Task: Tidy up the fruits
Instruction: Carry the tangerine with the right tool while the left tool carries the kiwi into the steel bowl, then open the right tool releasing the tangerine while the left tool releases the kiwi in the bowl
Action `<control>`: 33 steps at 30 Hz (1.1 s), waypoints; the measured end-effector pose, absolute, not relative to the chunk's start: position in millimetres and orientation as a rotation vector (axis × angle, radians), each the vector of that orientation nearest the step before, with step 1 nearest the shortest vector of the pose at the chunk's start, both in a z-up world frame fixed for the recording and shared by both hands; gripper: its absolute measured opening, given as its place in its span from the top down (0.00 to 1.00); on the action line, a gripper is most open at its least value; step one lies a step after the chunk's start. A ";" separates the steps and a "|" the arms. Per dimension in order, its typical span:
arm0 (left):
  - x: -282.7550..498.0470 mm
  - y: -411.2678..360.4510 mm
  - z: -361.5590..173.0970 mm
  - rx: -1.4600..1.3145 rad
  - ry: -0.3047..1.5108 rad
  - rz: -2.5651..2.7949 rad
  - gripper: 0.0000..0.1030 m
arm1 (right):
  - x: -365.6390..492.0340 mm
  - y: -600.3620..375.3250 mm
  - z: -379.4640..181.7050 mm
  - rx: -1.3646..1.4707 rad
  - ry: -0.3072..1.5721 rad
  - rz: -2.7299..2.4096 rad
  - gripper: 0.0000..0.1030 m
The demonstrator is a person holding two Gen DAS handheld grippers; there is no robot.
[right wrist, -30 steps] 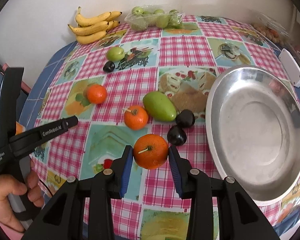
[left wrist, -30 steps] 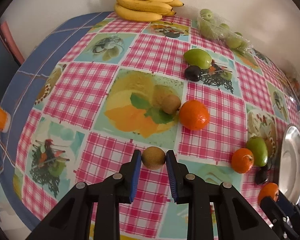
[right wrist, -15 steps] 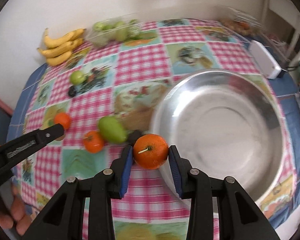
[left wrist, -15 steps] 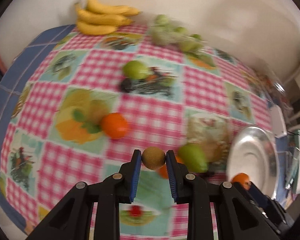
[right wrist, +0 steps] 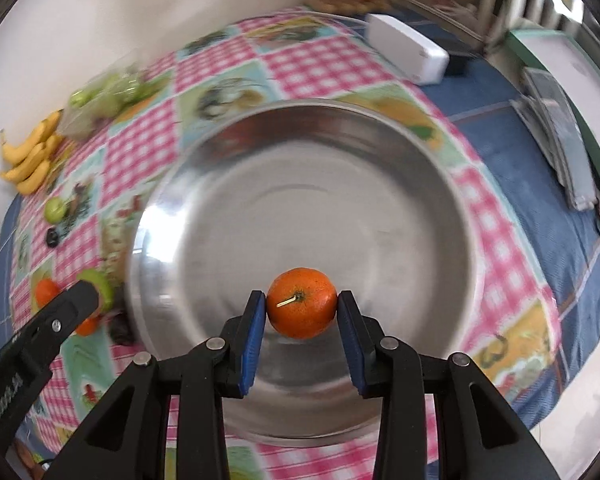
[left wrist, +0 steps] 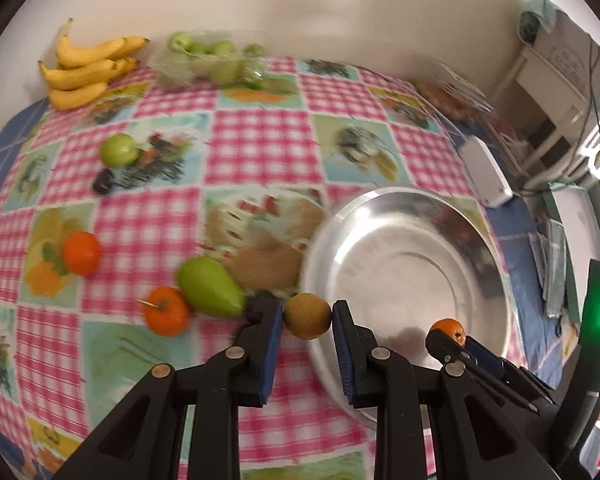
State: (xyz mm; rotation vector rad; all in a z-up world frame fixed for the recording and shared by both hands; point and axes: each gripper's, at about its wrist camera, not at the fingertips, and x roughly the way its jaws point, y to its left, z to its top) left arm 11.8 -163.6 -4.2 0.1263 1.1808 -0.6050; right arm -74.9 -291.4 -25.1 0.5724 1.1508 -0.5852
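My left gripper (left wrist: 307, 316) is shut on a brown kiwi (left wrist: 307, 315), held above the near-left rim of the steel bowl (left wrist: 404, 264). Over the bowl's inside (right wrist: 300, 208) my right gripper (right wrist: 302, 305) is shut on an orange (right wrist: 302, 302) with a short stem; that orange (left wrist: 449, 329) also shows low right in the left wrist view. On the cloth left of the bowl lie a green mango (left wrist: 208, 286), two oranges (left wrist: 165, 310) (left wrist: 81, 253), a green round fruit (left wrist: 118, 150) and a dark plum (left wrist: 103, 182).
Bananas (left wrist: 86, 68) and a bag of green fruit (left wrist: 208, 60) lie at the table's far edge by the wall. A white box (right wrist: 408, 52) sits beyond the bowl. Papers (right wrist: 556, 128) and furniture stand to the right. The checked tablecloth (left wrist: 256, 144) covers the table.
Both grippers have swung right with their fruit. The right one went from over the cloth to over the bowl's inside; the left one went from the table's left part to the bowl's rim.
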 end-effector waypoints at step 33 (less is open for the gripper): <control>-9.2 -189.5 -31.2 0.178 1.266 -0.669 0.71 | -96.5 -311.5 -24.7 0.589 1.100 -0.605 0.60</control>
